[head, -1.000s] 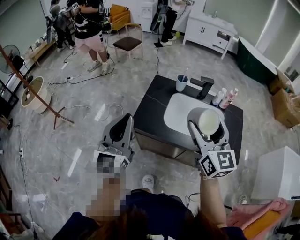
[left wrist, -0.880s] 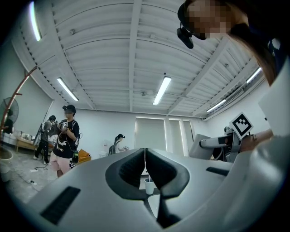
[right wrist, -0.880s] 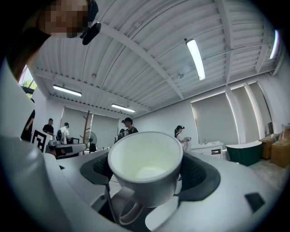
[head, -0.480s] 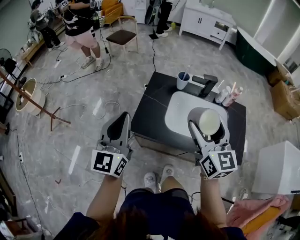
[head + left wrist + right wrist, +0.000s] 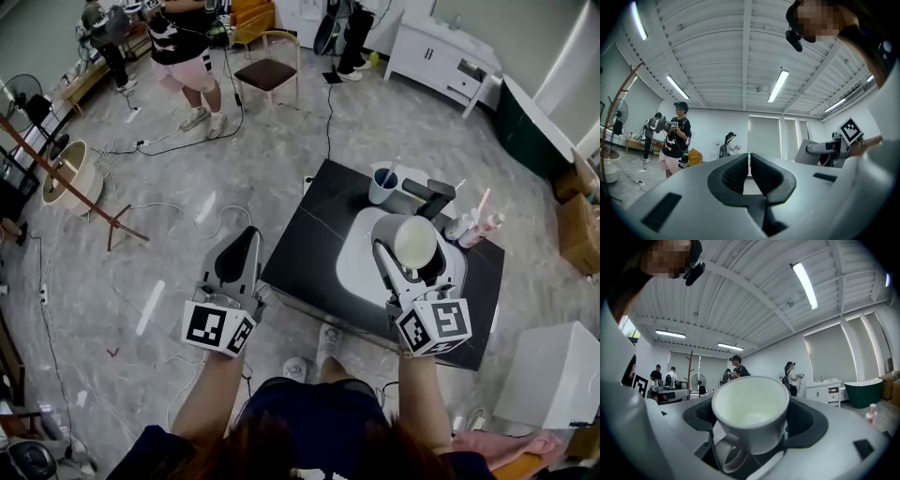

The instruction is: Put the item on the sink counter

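The right tongs [image 5: 412, 247], filled by a round white ceramic mug [image 5: 415, 239], hang over the white oval basin [image 5: 355, 260] sunk in the dark stone desk [image 5: 302, 239]. To their left, the desk top lies bare in a broad strip running down to its near edge. Ahead of them the far edge is crowded. A blue-grey cup holding a toothbrush [image 5: 382, 186] stands ahead-left, a black angular faucet [image 5: 433, 198] straight ahead, and slim white bottles [image 5: 473, 226] ahead-right. To their right only a narrow dark margin of desk shows. The left tongs [image 5: 247, 236], jaws together, hover over open grey marble floor [image 5: 169, 253] just left of the desk's edge.
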`<state>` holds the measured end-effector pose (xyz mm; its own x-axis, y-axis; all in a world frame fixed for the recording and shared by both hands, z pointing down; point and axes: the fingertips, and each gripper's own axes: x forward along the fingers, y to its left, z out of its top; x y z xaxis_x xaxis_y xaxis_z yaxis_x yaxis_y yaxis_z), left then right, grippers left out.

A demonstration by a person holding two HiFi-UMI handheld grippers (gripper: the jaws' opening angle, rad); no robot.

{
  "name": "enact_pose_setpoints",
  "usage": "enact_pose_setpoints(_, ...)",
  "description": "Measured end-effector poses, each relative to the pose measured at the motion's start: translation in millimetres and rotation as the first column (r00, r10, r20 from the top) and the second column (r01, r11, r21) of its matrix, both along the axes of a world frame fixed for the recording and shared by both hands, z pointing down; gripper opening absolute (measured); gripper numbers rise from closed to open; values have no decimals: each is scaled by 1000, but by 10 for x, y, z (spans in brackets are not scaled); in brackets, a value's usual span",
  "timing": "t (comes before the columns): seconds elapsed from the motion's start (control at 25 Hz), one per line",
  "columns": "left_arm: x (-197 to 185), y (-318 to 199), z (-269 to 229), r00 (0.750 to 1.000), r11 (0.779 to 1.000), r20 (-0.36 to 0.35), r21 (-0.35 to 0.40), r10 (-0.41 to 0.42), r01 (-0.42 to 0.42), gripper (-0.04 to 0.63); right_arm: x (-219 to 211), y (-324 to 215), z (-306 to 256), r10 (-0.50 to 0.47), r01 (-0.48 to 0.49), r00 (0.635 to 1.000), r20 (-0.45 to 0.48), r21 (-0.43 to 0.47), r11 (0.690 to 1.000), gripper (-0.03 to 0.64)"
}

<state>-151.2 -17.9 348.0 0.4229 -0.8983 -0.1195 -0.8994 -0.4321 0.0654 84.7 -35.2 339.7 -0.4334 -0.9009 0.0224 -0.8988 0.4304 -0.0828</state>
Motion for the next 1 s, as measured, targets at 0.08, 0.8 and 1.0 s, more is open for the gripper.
enact_pose_setpoints(0.08, 40, -194, -52, 1000, 1000, 5, 7, -22, 22, 23, 26, -235, -56, -25, 25, 1000, 1, 14, 1000, 445)
enact_pose_setpoints(0.8, 840, -1356, 9, 997, 997, 20, -2, -81, 81, 25, 637, -1576, 3, -120, 120, 993, 14, 5, 993, 445)
enact_pose_setpoints(1.0, 898, -1627, 78, 998, 998, 14, -16, -57, 57, 24, 686, -1757, 93, -107, 107, 994, 12, -11, 994, 445)
